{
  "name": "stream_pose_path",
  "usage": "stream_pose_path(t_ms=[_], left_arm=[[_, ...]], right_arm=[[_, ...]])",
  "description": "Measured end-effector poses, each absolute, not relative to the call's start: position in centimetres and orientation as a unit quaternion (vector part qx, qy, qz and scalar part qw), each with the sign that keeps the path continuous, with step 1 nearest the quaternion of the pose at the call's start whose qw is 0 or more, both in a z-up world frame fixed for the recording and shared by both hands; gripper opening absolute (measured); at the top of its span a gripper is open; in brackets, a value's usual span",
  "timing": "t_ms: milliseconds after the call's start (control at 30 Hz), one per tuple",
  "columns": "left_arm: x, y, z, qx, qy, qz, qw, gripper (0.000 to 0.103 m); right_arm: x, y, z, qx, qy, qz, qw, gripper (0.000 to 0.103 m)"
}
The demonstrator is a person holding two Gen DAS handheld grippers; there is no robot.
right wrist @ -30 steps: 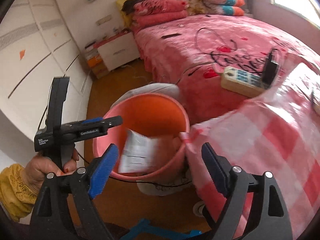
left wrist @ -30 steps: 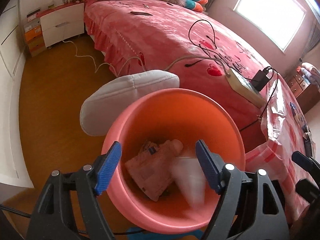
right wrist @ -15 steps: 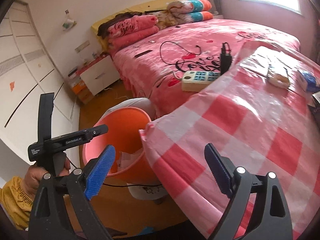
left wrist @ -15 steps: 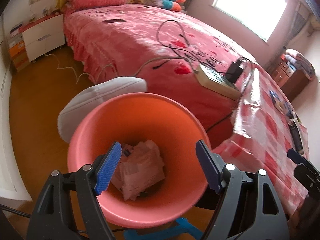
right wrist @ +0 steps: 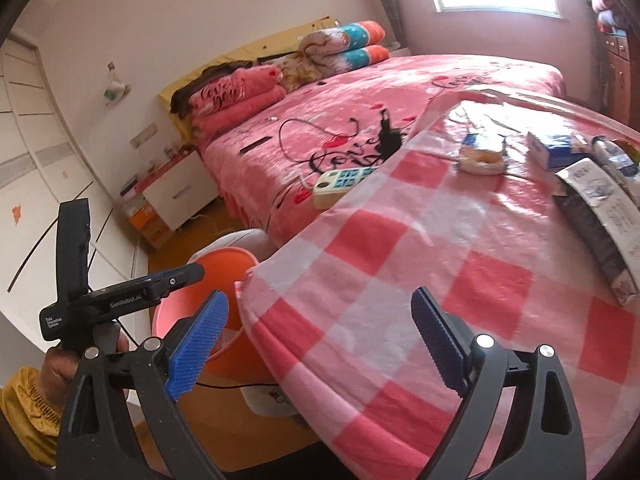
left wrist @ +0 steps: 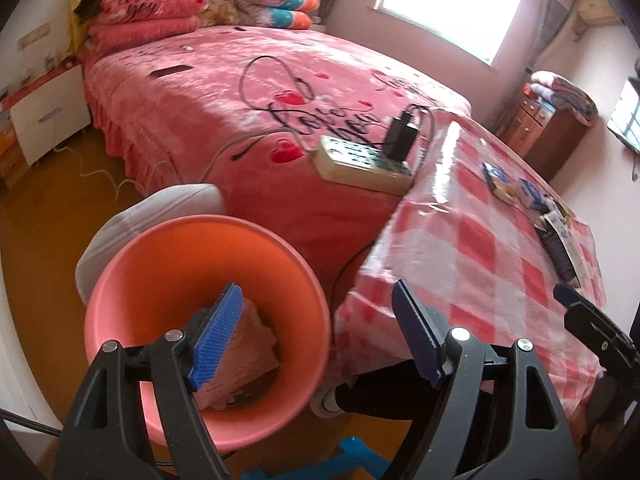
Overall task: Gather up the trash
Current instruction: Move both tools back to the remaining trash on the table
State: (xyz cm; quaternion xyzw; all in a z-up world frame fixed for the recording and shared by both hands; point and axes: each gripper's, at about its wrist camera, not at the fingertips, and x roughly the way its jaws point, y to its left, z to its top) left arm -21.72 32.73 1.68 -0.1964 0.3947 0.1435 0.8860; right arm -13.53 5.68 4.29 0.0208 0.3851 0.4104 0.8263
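An orange-pink bin (left wrist: 160, 264) stands on the floor beside the table, with crumpled pink paper (left wrist: 256, 340) inside. My left gripper (left wrist: 318, 288) hangs open over the bin's right rim with nothing between its blue pads. My right gripper (right wrist: 320, 294) is over the near edge of the pink-and-white checked tablecloth (right wrist: 400, 260), its jaws opening and nothing between them. Far across the cloth lie a wrapped pastry (right wrist: 480, 160), a blue-and-white box (right wrist: 554, 150) and a long dark carton (right wrist: 600, 208). The right wrist view also shows the bin (right wrist: 224, 264) and a hand holding the left gripper (right wrist: 120, 296).
A pink bed (left wrist: 240, 92) fills the back, with a power strip (left wrist: 360, 160) and a black charger at its near corner. A white cushion (left wrist: 160, 208) sits behind the bin. A white nightstand (left wrist: 44, 120) stands far left, a wooden cabinet (left wrist: 548, 128) far right.
A paper that was falling into the bin now lies inside it. Both views have swung right, from the bin towards the table. The right gripper's jaws have widened.
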Motion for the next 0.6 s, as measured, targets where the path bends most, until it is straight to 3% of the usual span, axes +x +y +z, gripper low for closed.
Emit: stream_pose_path(t_ms=[600], left_arm=[[-16.8, 24.8, 3.5, -0.139, 0.404, 0.076, 0.901, 0.078]], right_arm=[[-11.5, -1.6, 6.3, 0.032, 0.33, 0.348, 0.877, 0.092]])
